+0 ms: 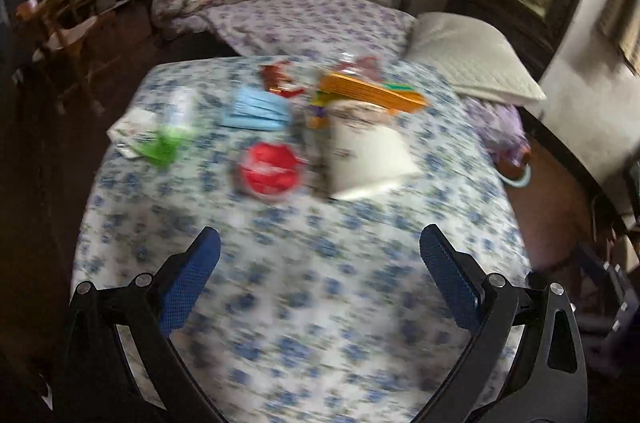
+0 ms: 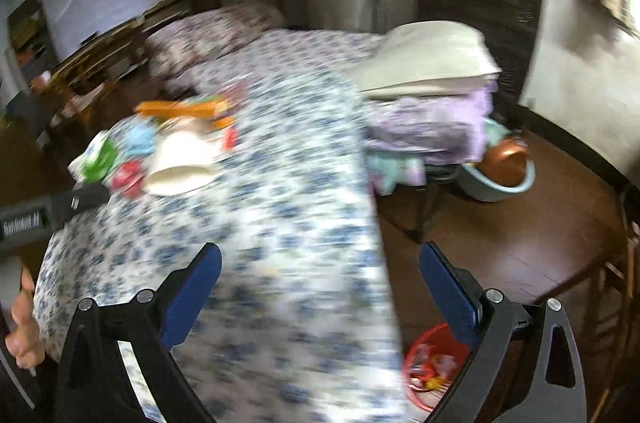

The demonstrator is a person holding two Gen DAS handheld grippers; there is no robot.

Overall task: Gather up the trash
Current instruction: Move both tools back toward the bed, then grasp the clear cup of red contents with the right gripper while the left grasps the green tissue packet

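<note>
Red lid (image 1: 269, 166), white cup (image 1: 366, 159) on its side, blue mask (image 1: 256, 111), green packet (image 1: 162, 139) and orange box (image 1: 372, 93) lie clustered on the floral bedsheet (image 1: 304, 303). Both the left gripper (image 1: 320, 243) and the right gripper (image 2: 320, 259) stand wide, with nothing between their fingers. A red basket (image 2: 430, 367) with wrappers sits on the floor beside the bed.

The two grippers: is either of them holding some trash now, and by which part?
Nothing is held. The left gripper and the right gripper both stand open and empty above the bed; the trash lies farther ahead.
</note>
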